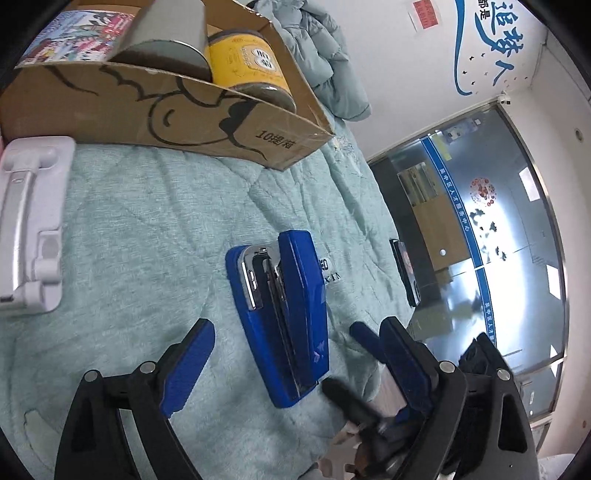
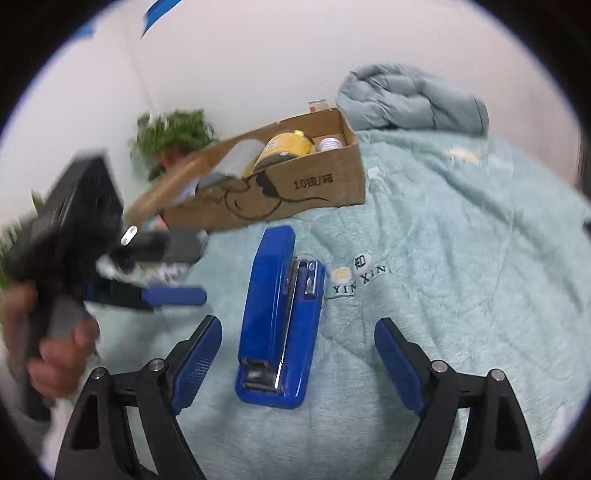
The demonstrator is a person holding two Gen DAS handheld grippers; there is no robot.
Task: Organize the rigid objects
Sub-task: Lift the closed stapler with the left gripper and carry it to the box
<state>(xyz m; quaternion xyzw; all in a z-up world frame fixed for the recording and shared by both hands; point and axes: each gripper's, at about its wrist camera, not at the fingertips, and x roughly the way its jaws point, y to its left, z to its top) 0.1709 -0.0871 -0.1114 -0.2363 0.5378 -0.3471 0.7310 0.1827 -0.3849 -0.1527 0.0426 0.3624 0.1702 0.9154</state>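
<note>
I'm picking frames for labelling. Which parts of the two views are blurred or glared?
Left wrist view: stapler and box sharp, right gripper smeared, glass wall glaring. Right wrist view: soft overall, left gripper and hand motion-blurred, stapler readable.

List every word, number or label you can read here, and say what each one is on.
"10提/箱": side of the cardboard box.
"YIN XIN", beside the character "和": stitched on the green blanket.
Large blue characters on the wall: partly cut off, not readable with certainty.
Yellow can label and red notice: too small.
</note>
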